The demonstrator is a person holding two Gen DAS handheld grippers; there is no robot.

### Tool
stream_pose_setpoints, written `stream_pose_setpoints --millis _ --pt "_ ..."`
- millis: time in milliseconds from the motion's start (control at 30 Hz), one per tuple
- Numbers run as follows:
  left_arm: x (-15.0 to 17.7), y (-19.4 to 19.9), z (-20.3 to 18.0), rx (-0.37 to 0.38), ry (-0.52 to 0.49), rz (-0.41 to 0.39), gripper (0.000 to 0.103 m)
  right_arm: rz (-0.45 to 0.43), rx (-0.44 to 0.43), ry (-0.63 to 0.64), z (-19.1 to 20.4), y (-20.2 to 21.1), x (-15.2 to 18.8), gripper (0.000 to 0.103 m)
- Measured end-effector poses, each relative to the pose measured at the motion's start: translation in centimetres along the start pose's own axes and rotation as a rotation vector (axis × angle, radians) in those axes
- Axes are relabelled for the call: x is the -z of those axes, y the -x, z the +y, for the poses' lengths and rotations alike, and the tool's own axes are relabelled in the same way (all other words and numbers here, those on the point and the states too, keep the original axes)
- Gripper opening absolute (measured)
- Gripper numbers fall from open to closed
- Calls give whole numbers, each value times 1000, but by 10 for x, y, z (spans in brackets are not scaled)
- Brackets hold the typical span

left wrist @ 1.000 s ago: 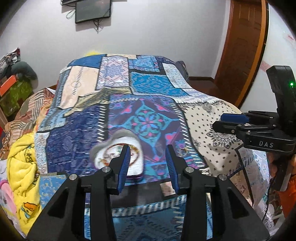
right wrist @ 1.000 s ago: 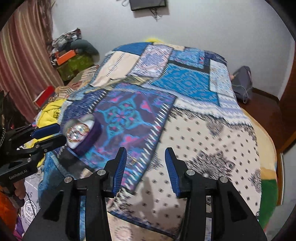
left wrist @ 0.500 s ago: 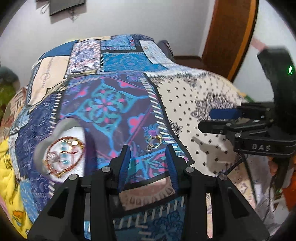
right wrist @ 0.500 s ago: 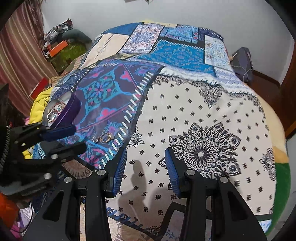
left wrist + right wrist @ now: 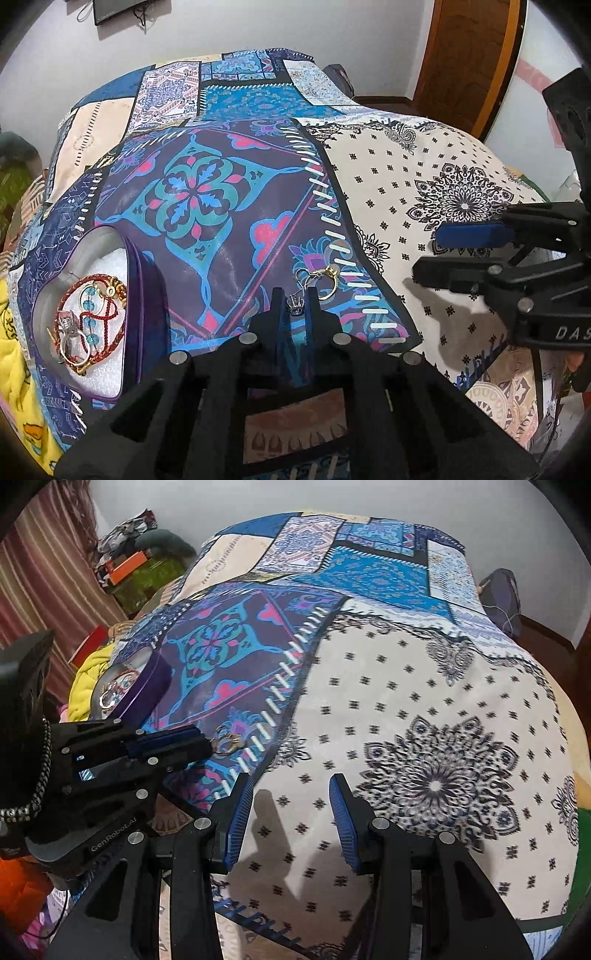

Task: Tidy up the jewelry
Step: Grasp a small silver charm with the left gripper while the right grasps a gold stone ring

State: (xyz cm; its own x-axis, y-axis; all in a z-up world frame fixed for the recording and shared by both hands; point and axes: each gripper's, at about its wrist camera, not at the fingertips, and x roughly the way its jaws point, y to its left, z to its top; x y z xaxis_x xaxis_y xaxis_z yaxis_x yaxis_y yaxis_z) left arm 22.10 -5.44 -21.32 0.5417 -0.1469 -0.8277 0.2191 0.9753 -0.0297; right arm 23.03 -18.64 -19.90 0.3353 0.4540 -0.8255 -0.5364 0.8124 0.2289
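The left claw (image 5: 295, 304) is pinched shut on a small silver ring (image 5: 296, 303) on the bedspread (image 5: 406, 177). A gold ring (image 5: 327, 282) lies just beyond. The right claw (image 5: 291, 812) hovers open.

Two grippers are in view: the left gripper (image 5: 294, 308), its two fingers (image 5: 313, 301) nearly together, and the right gripper (image 5: 291, 821), its two fingers (image 5: 242, 812) spread apart. One heart-shaped purple box (image 5: 142, 314) sits on one bed (image 5: 424, 177). Beside the left fingertips lie one gold ring (image 5: 328, 282) and one silver ring (image 5: 301, 275). Inside the box, one red cord bracelet (image 5: 94, 321) lies among tangled pieces that cannot be counted.
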Motion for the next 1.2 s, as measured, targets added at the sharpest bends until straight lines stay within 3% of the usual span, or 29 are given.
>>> stream_pose_setpoints --millis 133,300,433,600,733,967,1200 --pt "-1 11 9 9 43 -29 8 2 -18 33 12 -4 -4 39" --pt "-6 49 27 14 98 -119 8 22 -30 82 31 -20 -14 39" --pt "-6 70 39 9 119 -164 8 44 -3 119 43 -39 -19 39" --pt "-3 73 47 0 130 -159 8 12 52 154 49 -43 -19 39" --pt "2 73 47 5 126 -156 8 2 53 126 44 -41 -19 24" --pt "5 79 47 17 141 -172 8 0 48 87 43 -33 -19 24" --pt "8 100 52 -1 149 -203 8 -71 28 89 56 0 -26 24"
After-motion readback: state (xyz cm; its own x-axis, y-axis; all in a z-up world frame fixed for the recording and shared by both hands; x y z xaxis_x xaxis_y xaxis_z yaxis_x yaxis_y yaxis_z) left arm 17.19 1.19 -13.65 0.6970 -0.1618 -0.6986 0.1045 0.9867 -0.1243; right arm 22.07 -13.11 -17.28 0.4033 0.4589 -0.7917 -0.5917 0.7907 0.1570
